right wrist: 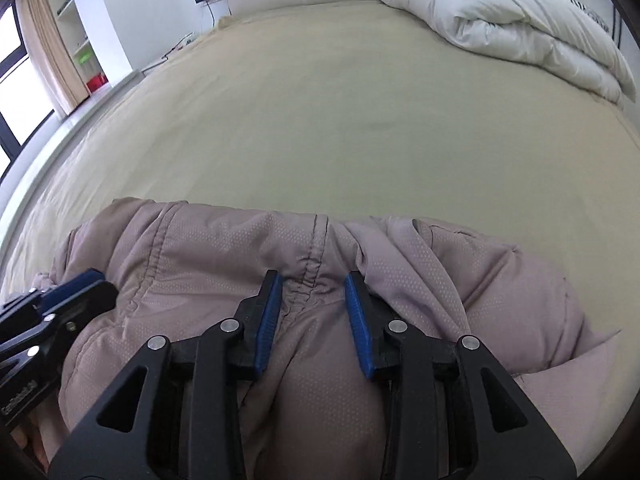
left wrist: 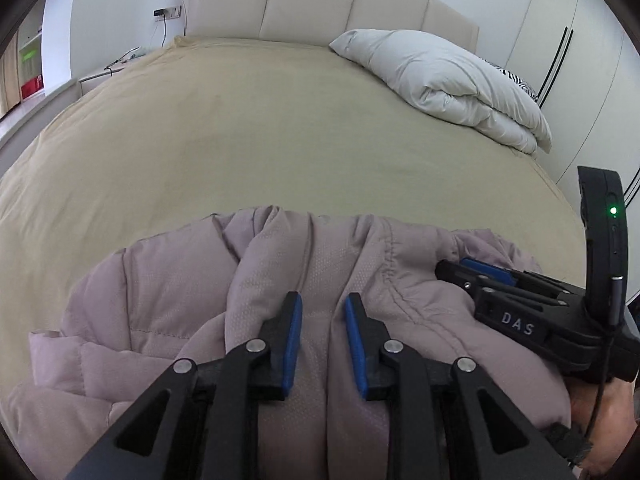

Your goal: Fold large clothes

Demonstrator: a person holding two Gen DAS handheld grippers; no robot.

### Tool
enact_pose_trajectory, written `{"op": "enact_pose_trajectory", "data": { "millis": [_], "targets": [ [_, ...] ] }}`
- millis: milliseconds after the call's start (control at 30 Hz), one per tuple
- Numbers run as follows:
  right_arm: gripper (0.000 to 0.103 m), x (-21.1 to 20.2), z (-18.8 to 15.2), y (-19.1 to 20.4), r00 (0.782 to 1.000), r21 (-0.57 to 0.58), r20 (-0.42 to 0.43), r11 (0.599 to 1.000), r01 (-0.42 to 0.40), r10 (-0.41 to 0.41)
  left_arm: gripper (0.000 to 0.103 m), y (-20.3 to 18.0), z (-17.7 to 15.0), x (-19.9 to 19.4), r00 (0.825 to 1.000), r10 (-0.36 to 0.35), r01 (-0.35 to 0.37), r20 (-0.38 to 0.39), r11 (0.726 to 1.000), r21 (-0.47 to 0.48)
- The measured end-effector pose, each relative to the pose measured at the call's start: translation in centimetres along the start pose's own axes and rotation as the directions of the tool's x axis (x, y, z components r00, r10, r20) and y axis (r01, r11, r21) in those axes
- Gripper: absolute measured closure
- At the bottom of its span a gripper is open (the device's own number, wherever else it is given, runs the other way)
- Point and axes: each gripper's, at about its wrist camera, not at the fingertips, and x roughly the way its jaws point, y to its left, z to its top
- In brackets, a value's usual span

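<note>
A mauve-pink puffer jacket point(left wrist: 168, 280) lies bunched at the near edge of the bed; it also shows in the right wrist view point(right wrist: 224, 248). My left gripper point(left wrist: 322, 304) is open, its blue-padded jaws resting on a fold of the jacket with fabric between them. My right gripper point(right wrist: 314, 284) is open over a gathered seam of the jacket. The right gripper shows in the left wrist view point(left wrist: 480, 270) at the right, pressed onto the jacket. The left gripper shows at the left edge of the right wrist view point(right wrist: 68, 284).
The tan bed sheet point(left wrist: 260, 132) stretches ahead to a cream padded headboard point(left wrist: 312, 4). A folded white duvet point(left wrist: 448, 80) lies at the far right corner, also in the right wrist view point(right wrist: 520, 16). A wardrobe point(left wrist: 580, 60) stands right, a nightstand point(left wrist: 104, 74) far left.
</note>
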Motion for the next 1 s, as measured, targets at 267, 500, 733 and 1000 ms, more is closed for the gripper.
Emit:
{"op": "enact_pose_trajectory", "data": {
  "millis": [267,500,733,1000],
  "targets": [
    [0.071,0.5,-0.3,1.8,0.997,-0.068,-0.001,0.994,0.083,-0.083,0.077,0.2,-1.1,0.9,1.000,0.012,-0.012,0.000,1.000,0.013],
    [0.070,-11.8,-3.8,2.7,0.977,0.014,0.215,1.000,-0.009,0.005,0.077,0.3,-3.8,-6.5,0.990,0.007,-0.006,0.143,1.000,-0.008],
    [0.040,-8.5,-10.4,4.9,0.983,-0.167,0.161,0.980,0.111,-0.083,0.077,0.4,-5.5,-7.1,0.995,0.032,-0.035,0.095,0.999,0.028],
    [0.019,-22.9,-15.2,3.1,0.953,-0.011,0.302,1.000,-0.018,0.021,0.025,2.8,-12.0,-23.3,0.965,0.045,-0.058,0.259,0.998,0.040]
  ]
}}
